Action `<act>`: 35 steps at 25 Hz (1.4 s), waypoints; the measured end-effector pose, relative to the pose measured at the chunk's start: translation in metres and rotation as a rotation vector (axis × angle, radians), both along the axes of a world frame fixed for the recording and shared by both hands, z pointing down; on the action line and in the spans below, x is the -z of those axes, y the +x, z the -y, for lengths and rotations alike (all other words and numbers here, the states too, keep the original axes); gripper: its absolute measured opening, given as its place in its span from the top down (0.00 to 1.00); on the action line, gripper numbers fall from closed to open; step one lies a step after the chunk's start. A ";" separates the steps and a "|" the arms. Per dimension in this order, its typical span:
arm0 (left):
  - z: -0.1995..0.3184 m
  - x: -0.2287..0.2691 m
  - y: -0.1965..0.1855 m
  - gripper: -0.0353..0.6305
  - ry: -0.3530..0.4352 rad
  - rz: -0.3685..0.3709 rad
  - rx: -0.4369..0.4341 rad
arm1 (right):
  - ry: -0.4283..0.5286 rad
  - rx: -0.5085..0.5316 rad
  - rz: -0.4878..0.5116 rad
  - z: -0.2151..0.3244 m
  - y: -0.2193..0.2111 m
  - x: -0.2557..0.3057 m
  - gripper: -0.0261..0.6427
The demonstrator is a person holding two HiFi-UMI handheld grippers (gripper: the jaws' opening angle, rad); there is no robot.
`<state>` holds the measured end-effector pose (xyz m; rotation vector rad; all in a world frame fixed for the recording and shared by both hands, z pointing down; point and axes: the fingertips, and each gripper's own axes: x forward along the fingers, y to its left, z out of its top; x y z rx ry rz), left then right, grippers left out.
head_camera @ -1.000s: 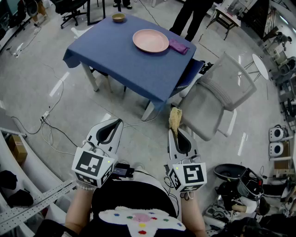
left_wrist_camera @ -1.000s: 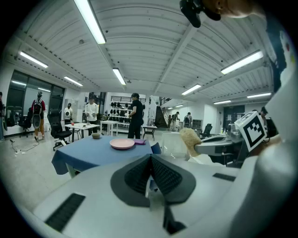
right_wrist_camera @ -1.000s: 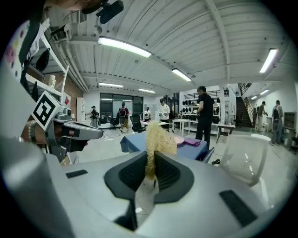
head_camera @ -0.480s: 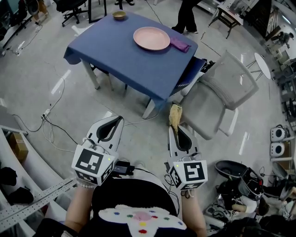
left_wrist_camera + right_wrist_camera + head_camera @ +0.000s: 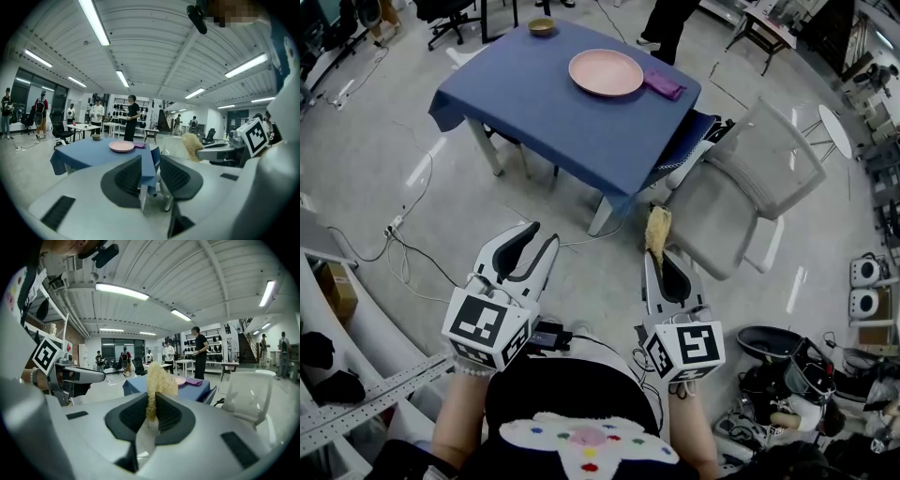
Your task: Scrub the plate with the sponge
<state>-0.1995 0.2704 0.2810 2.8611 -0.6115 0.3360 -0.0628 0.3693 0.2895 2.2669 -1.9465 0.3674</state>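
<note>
A pink plate (image 5: 606, 72) lies on the blue-clothed table (image 5: 534, 112) well ahead of me, and it shows small in the left gripper view (image 5: 121, 146) and the right gripper view (image 5: 181, 380). My right gripper (image 5: 656, 255) is shut on a yellowish fibrous sponge (image 5: 656, 232) that sticks out past its tips (image 5: 158, 379). My left gripper (image 5: 542, 234) has just been opening and stands open with nothing between its jaws (image 5: 150, 165). Both grippers are held over the floor, far short of the table.
A purple cloth (image 5: 663, 86) lies right of the plate, and a small bowl (image 5: 542, 26) sits at the table's far corner. A grey chair (image 5: 741, 197) stands at the table's right. Cables (image 5: 403, 253) run over the floor at left. A person (image 5: 670, 19) stands beyond the table.
The left gripper's jaws have gone from shut to open. The right gripper still holds the sponge. The person beyond the table has shifted.
</note>
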 end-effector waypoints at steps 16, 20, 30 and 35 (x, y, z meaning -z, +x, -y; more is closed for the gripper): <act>-0.033 0.015 0.015 0.78 0.064 -0.027 0.050 | 0.042 0.041 -0.002 -0.030 0.017 -0.001 0.90; -0.042 0.016 0.023 0.78 0.081 -0.027 0.039 | 0.044 0.032 -0.003 -0.040 0.025 -0.004 0.90; -0.032 0.005 0.028 0.78 0.089 -0.012 0.044 | 0.043 0.011 -0.009 -0.033 0.036 -0.005 0.90; -0.009 0.003 0.039 0.78 0.089 -0.035 0.034 | 0.044 -0.026 -0.026 -0.015 0.050 -0.007 0.90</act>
